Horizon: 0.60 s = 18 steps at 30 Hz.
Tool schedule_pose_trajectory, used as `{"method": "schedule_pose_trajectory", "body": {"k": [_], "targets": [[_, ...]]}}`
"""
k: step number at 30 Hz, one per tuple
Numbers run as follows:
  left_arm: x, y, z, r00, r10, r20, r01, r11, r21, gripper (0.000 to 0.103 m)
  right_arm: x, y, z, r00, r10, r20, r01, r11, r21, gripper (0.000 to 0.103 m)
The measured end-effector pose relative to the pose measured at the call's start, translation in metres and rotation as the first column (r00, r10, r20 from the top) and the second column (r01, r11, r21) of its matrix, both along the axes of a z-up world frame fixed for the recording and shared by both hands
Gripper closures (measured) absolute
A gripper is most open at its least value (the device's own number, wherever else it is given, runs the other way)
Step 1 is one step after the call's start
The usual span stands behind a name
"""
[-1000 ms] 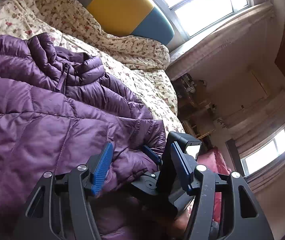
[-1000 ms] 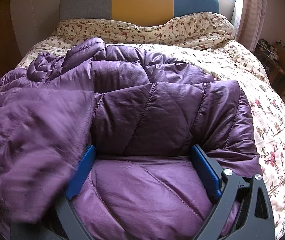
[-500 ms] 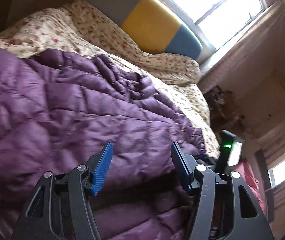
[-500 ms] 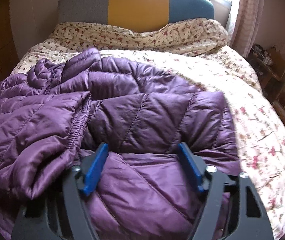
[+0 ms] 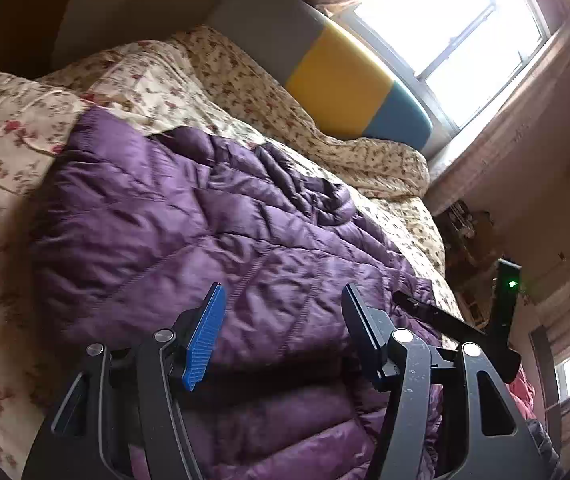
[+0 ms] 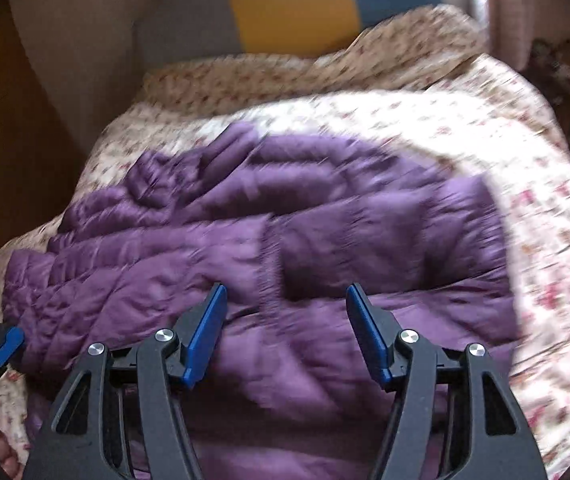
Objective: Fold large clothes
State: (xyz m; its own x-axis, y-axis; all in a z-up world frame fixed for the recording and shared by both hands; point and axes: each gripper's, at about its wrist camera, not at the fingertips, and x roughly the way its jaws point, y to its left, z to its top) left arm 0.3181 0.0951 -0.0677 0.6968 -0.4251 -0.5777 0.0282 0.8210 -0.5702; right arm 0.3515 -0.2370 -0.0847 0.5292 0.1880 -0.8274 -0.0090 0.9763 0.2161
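1. Garment location. The purple quilted down jacket lies on the bed's floral bedspread, toward the foot end, with its bunched collar end pointing at the headboard. I judge this placement deliberate — the mattress gives a broad, soft surface on which a bulky coat can be spread out and folded.

2. Fold state. In the right wrist view a stitched edge runs across the middle of the jacket, so one panel or sleeve appears to lie over the body. I read this as a first inward fold already laid; motion blur in that view makes this uncertain.

3. Left gripper. The jaws stand apart at a middling spread above the near part of the jacket. Nothing is pinched between the blue pads. I judge that I carry it free toward the next grasp point.

4. Right gripper. The jaws are closing, yet no fabric sits between the pads — they hang above the jacket's near hem. The right gripper's black body shows at the edge of the left wrist view, and the left gripper's fingertip shows at the left border of the right wrist view, so both tools flank the near end.

5. Next requirement. I judge that both grippers must take the near hem and carry it toward the collar.
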Motion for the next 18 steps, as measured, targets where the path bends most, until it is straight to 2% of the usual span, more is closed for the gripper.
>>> {"method": "schedule_pose_trajectory", "body": {"k": [1,2,3,6,13,18], "targets": [[-0.001,0.004,0.000,1.000,0.009,-0.001,-0.009,1.000,0.002,0.044,0.002,0.006,-0.004,1.000,0.014,-0.012,-0.014,1.000,0.009,0.052],[-0.002,0.009,0.000,1.000,0.015,-0.001,-0.015,1.000,0.004,0.044,0.004,0.014,-0.007,0.999,0.035,-0.021,-0.034,0.999,0.013,0.071],[-0.003,0.014,0.000,1.000,0.025,0.000,-0.025,1.000,0.010,0.044,0.004,0.019,-0.007,0.999,0.043,-0.016,-0.043,0.999,-0.007,0.081],[-0.003,0.022,0.001,0.999,0.044,0.005,-0.044,0.999,0.030,0.044,0.003,0.021,-0.008,0.999,0.045,0.008,-0.045,0.997,-0.071,0.098],[0.006,0.036,-0.001,0.995,0.098,0.008,-0.099,0.993,0.061,0.044,-0.012,0.001,-0.006,0.998,0.002,0.056,0.011,0.971,-0.241,0.101],[0.018,0.037,-0.006,0.995,0.105,0.000,-0.104,0.990,0.099,0.044,-0.014,-0.017,-0.013,0.998,-0.039,0.050,0.052,0.954,-0.294,0.101]]}}
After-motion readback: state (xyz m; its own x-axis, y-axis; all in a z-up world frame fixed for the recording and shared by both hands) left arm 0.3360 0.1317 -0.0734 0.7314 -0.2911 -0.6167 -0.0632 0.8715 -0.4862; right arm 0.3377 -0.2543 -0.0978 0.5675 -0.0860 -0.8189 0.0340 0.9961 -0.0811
